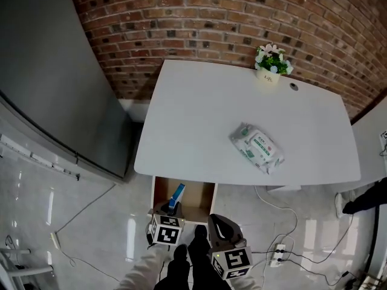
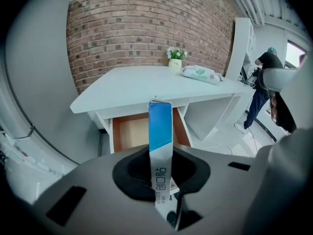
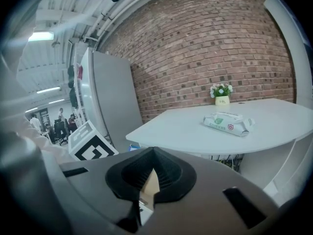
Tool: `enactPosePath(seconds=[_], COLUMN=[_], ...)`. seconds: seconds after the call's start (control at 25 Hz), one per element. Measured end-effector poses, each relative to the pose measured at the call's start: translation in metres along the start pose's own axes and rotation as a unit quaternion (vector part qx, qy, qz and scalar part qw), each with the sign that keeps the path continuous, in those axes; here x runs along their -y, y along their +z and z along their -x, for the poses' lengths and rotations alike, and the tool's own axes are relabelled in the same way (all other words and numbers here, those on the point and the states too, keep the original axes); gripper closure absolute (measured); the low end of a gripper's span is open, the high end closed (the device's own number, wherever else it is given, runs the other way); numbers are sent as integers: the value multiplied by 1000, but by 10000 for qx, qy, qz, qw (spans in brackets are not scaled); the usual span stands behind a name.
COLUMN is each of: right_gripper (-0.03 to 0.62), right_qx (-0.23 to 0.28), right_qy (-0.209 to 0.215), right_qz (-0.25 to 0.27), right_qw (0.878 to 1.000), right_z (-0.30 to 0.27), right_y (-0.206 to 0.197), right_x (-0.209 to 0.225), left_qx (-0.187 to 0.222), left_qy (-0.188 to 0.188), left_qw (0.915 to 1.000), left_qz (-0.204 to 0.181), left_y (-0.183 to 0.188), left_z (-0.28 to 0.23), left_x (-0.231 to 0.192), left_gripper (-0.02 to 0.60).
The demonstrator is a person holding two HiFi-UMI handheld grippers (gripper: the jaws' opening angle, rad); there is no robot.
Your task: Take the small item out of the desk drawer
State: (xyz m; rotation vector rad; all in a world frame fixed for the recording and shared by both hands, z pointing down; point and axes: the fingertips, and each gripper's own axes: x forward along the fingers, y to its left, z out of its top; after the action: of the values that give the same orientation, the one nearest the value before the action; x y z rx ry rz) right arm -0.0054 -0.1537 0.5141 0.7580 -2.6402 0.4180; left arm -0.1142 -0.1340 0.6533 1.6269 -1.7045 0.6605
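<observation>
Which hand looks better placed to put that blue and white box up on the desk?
Left. The left gripper already clamps the blue and white box, held above the open drawer and facing the desk. The right gripper is shut and empty.

**Brick-walled office floor**

We're looking at an office workspace. A white desk is standing against a red brick wall, carrying a potted flower and a pack of wet wipes. Cables are trailing to a power strip on the glossy floor. Beyond a tall grey cabinet, people are sitting at workstations under ceiling strip lights.
</observation>
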Motion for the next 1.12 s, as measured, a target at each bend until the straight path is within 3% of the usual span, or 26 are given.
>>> enactPosePath(seconds=[0.68,1.12], right_gripper=[568,568], right_qx=[354,574], right_qy=[-134,-226], right_qz=[107,241], right_qw=[9992,9978], right_z=[16,36], right_y=[29,44], right_x=[-36,-56], left_qx=[1143,1722], left_qy=[-19,13], left_qw=[9931,9846], left_qz=[-247,-303], left_y=[55,64], left_z=[106,164], left_x=[-3,-7], left_gripper=[512,512])
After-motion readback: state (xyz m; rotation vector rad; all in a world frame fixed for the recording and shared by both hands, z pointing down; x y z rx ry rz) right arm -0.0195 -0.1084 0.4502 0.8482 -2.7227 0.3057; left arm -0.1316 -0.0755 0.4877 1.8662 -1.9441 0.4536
